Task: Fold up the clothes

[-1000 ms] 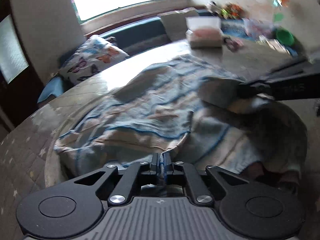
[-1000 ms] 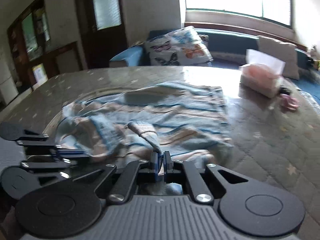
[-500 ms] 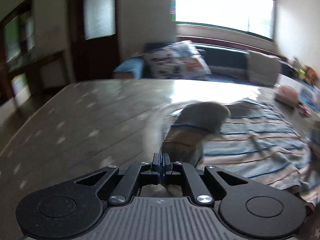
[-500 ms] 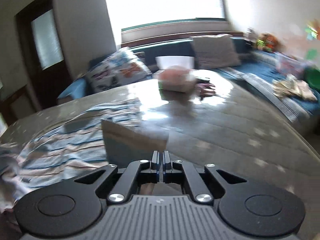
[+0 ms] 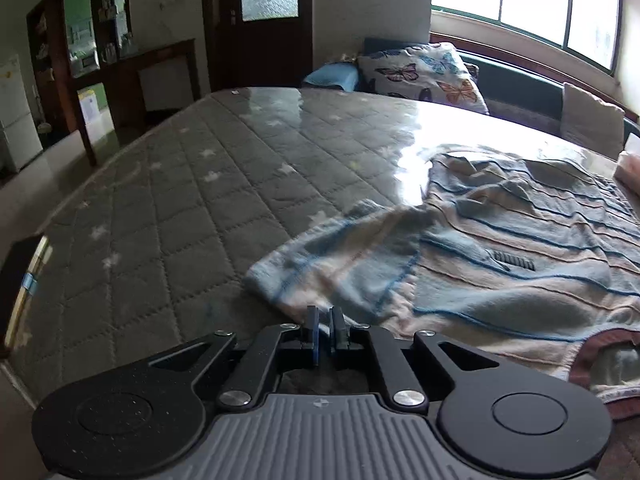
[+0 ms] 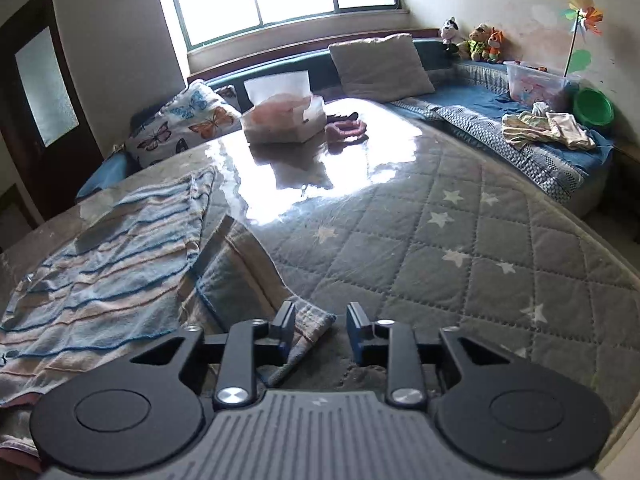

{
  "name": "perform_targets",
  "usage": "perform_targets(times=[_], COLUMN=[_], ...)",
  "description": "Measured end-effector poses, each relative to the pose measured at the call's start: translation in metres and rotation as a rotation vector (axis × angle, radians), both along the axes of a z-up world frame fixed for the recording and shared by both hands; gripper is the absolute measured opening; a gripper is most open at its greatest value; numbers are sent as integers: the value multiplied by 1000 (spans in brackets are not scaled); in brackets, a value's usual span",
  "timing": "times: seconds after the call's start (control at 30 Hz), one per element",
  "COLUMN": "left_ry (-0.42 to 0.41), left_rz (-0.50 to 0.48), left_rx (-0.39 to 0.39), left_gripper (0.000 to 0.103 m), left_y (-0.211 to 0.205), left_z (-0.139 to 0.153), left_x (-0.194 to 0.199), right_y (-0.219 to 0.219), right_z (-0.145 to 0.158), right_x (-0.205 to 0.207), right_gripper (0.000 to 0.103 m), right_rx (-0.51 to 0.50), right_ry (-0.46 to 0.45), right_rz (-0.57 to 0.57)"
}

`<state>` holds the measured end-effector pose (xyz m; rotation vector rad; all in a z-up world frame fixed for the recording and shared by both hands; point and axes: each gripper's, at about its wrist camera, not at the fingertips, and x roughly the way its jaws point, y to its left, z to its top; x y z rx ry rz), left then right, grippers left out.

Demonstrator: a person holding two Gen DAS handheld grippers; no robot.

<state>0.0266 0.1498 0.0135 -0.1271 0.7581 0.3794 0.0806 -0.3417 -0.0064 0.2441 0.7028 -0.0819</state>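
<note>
Quilted table, striped garment (sleeves now released); right gripper fingers parted

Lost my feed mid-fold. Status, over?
Right gripper open, sleeve lying free beside it. Left gripper nearly shut, holding nothing visible. Striped sweater spread on table. Nothing obstructing.

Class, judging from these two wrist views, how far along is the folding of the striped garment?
Done: the striped garment lies spread flat on the quilted table, both sleeves pulled outward. In hand: nothing; the right gripper is open beside a sleeve, and the left gripper is nearly closed with no cloth between its fingers. Left: every fold.
</note>
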Motion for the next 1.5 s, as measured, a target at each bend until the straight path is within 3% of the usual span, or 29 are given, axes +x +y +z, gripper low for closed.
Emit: perform_targets(times=[0.03, 0.1, 0.23, 0.37, 0.5, 0.63, 1.13, 1.27, 1.33, 1.37, 1.5], left_ry=[0, -1, -3, -3, 20, 13, 69, 53, 40, 25, -21], left_rz=[2, 7, 15, 17, -24, -53, -146, -150, -151, -151, -180], left_rx=[6, 17, 40, 57, 47, 36, 52, 68, 76, 82, 101], left_gripper=[27, 43, 44, 44, 38, 5, 1, 9, 29, 33, 39], left_y=[2, 5, 12, 19, 21, 20, 10, 12, 13, 13, 8], left_z=[0, 0, 0, 0, -8, -10, -5, 6, 12, 17, 31], left_x=[1, 3, 6, 11, 19, 20, -30, -30, -29, -26, -6], right_y=[1, 5, 19, 20, 13, 6, -3, -10, -9, -8, -1], right_z=[-2, -8, -10, -10, -7, -3, 13, 8, 14, 18, 35], right_x=[2, 5, 7, 5, 1, -7, -45, -42, -42, -41, -32], right_gripper=[39, 43, 41, 12, 4, 3, 3, 4, 7, 8, 11], right_rx=[-1, -20, -108, -108, -89, -92, -219, -188, -203, -212, -213], right_ry=[7, 12, 3, -2, -2, -8, -9, 35, 20, 12, -26], right_rz=[4, 15, 33, 37, 21, 4, -6, 1, 4, 7, 45])
